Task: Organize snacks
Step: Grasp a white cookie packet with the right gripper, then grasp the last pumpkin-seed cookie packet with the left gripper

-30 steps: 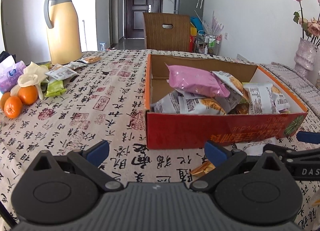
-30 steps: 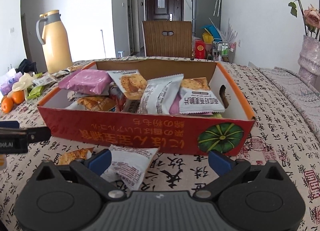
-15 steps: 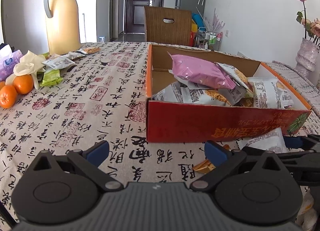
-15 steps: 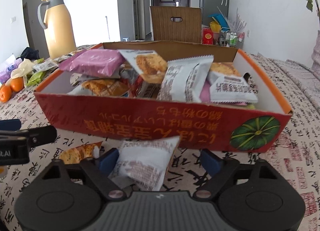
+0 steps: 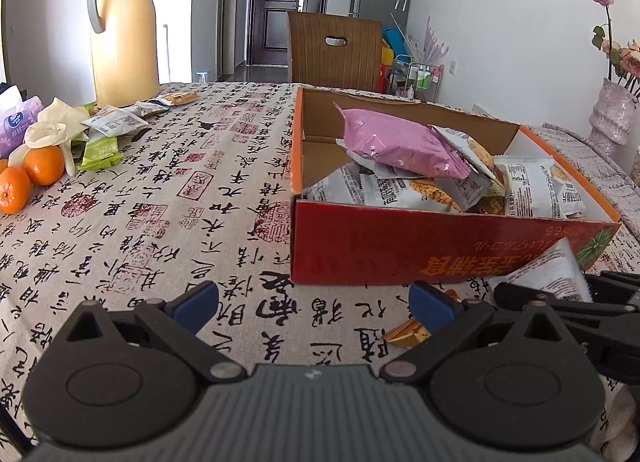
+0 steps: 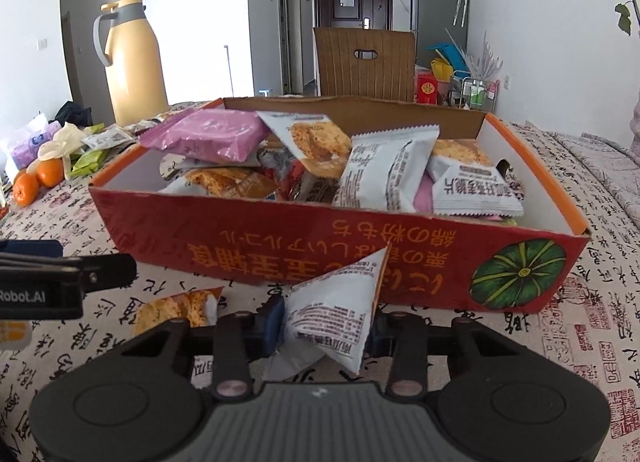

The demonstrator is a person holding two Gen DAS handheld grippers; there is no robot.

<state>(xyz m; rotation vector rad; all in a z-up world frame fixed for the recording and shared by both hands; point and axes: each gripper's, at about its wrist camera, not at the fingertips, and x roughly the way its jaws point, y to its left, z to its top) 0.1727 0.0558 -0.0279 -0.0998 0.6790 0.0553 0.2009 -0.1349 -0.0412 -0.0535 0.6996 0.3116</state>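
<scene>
A red cardboard box (image 6: 320, 246) full of snack packets stands on the tablecloth, and it also shows in the left wrist view (image 5: 400, 246). Just in front of its near wall, my right gripper (image 6: 324, 326) is closing its jaws, and the pads pinch a white snack packet (image 6: 336, 302), which crumples and tips up. The same packet (image 5: 548, 270) shows at the right of the left wrist view. An orange-printed packet (image 6: 180, 308) lies flat on the cloth to its left. My left gripper (image 5: 314, 302) hangs open over bare cloth, left of the box corner, with nothing between its fingers.
A tall yellow jug (image 5: 120, 30) stands at the far left of the table. Near it lie oranges (image 5: 32, 170), a tissue pack (image 5: 16, 122) and several loose packets (image 5: 112, 126). A brown chair (image 5: 336, 50) stands behind the table and a vase (image 5: 612, 114) at the right.
The right gripper's jaws have come together on the white packet, which has buckled and lifted at one end. The left gripper has stayed open and hardly shifted.
</scene>
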